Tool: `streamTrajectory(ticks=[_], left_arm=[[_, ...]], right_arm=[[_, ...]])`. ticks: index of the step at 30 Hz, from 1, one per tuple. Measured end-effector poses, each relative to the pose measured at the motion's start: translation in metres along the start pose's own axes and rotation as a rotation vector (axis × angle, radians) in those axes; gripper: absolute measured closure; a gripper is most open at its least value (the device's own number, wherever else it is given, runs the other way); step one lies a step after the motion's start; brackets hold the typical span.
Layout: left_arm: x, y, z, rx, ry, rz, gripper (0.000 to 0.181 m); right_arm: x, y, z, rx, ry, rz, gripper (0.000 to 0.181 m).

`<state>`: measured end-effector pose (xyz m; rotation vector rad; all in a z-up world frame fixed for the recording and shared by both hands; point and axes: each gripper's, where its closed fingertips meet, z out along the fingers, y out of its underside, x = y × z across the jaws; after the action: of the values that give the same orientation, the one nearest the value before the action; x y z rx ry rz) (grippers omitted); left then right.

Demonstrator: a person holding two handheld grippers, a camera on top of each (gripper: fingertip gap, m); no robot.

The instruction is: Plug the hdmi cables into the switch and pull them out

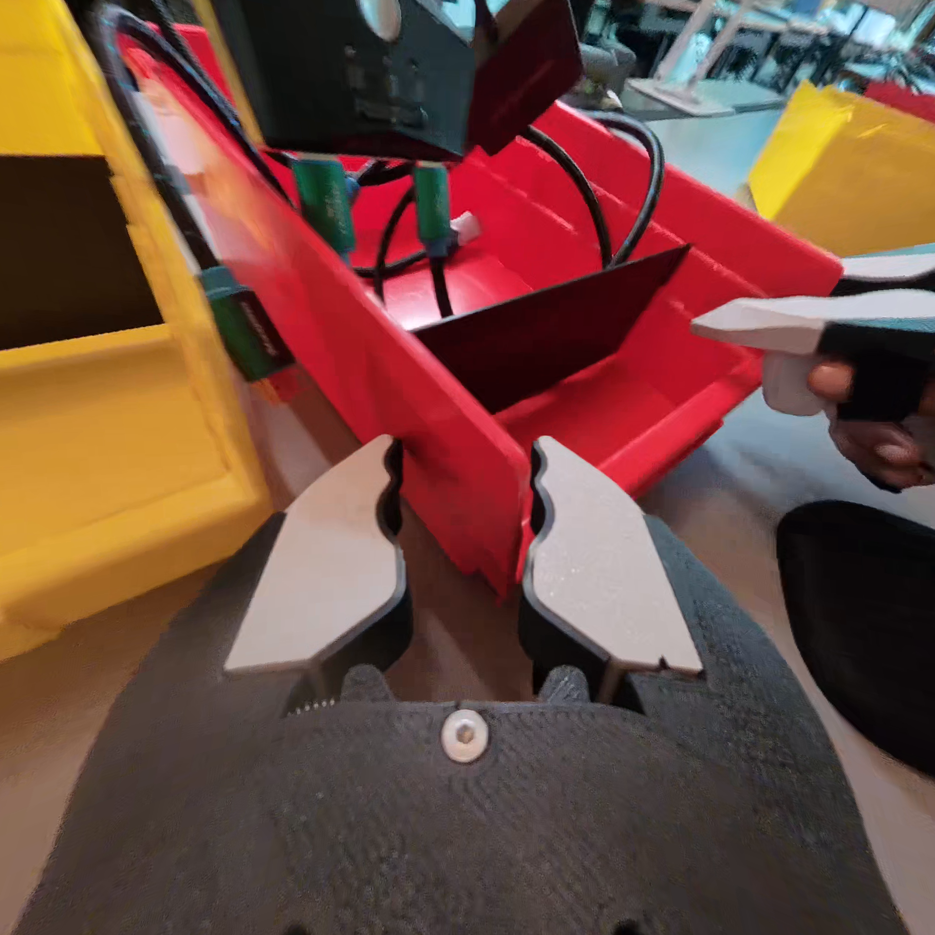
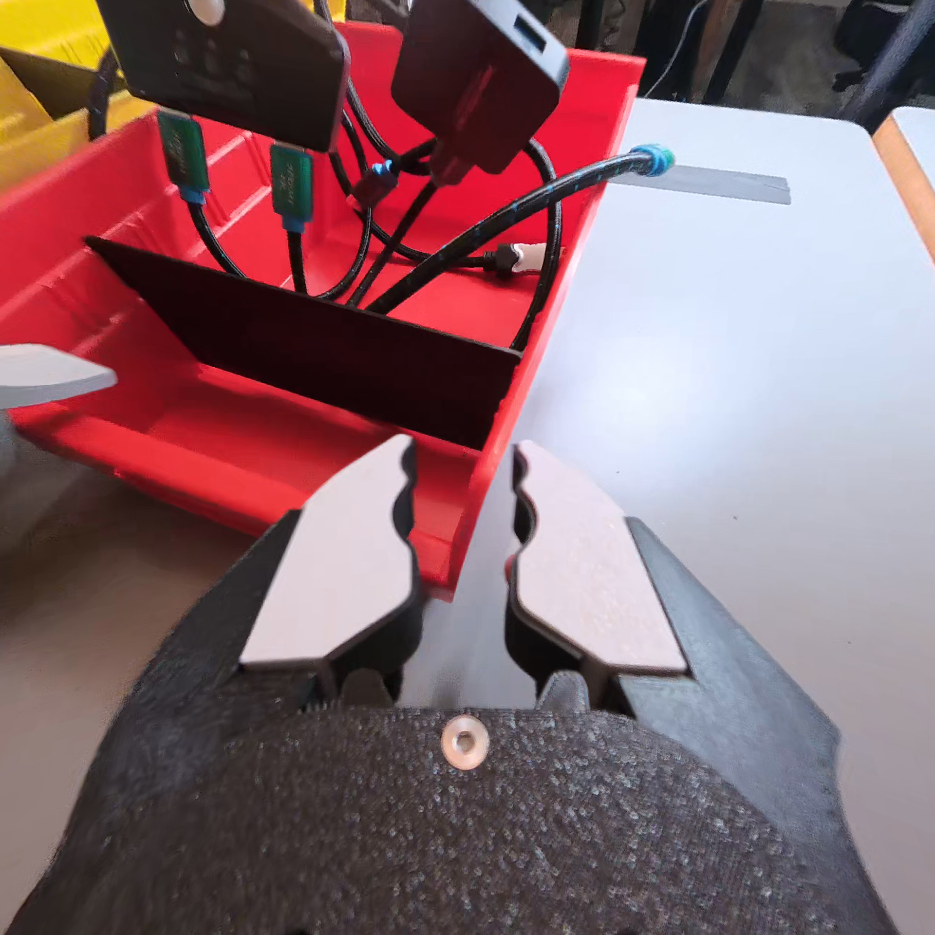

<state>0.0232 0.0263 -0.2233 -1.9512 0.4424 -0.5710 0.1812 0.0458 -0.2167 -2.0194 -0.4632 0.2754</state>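
The left tool (image 1: 463,450) hangs low over the tabletop (image 2: 733,379) with its fingers spread and nothing between them; the near corner of the red bin (image 1: 455,455) shows through the gap, but whether it touches cannot be told. The right tool (image 2: 464,448) is likewise spread and empty, its gap lined up with the bin's right-hand near corner, red wall on one side and bare grey tabletop on the other.

The red bin is split by a dark divider (image 2: 324,354). The near compartment holds nothing, so there is free room there. The far compartment is crowded: a black switch (image 2: 238,66) leans at the back with two green-ended hdmi cables (image 2: 291,184) plugged into its lower edge, and a second dark box (image 2: 480,81) stands just beside it with a cable at its lower end. Braided black leads loop across the floor of that compartment. One loose cable end (image 2: 652,159), blue and green at the tip, sticks out over the bin's right rim above the tabletop. In the left wrist view another green plug (image 1: 248,329) hangs outside the bin's left wall, in the narrow space against the yellow bin (image 1: 101,455).

To the right of the red bin the tabletop is open, apart from a strip of grey tape (image 2: 708,184).
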Motion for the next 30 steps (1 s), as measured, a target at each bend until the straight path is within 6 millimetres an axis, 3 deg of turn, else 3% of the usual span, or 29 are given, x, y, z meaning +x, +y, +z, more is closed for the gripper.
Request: streamTrajectory(ticks=[1, 5, 10, 14, 17, 23, 27, 30], left_arm=[[-0.001, 0.001, 0.004, -0.003, -0.011, -0.007, 0.131], [-0.001, -0.001, 0.002, -0.014, -0.019, -0.032, 0.141], [0.006, -0.005, -0.009, 0.006, -0.030, 0.025, 0.150], [0.018, -0.029, -0.030, 0.082, -0.046, 0.118, 0.158], [0.023, -0.061, -0.060, 0.181, -0.063, 0.149, 0.166], [-0.001, -0.122, -0.149, 0.344, -0.193, 0.208, 0.172], [-0.035, -0.142, -0.209, 0.432, -0.303, 0.206, 0.172], [-0.066, -0.145, -0.256, 0.475, -0.397, 0.202, 0.172]], right_arm=[[0.000, 0.001, 0.004, 0.001, 0.008, -0.004, 0.155], [0.012, -0.001, -0.002, 0.033, 0.085, -0.053, 0.173], [0.006, -0.005, -0.027, 0.087, 0.126, -0.078, 0.173], [-0.004, -0.027, -0.067, 0.202, 0.185, -0.096, 0.173], [-0.018, -0.059, -0.099, 0.302, 0.205, -0.138, 0.173], [-0.084, -0.142, -0.136, 0.518, 0.095, -0.195, 0.171], [-0.141, -0.188, -0.136, 0.641, -0.013, -0.212, 0.171], [-0.189, -0.214, -0.127, 0.686, -0.111, -0.236, 0.171]])
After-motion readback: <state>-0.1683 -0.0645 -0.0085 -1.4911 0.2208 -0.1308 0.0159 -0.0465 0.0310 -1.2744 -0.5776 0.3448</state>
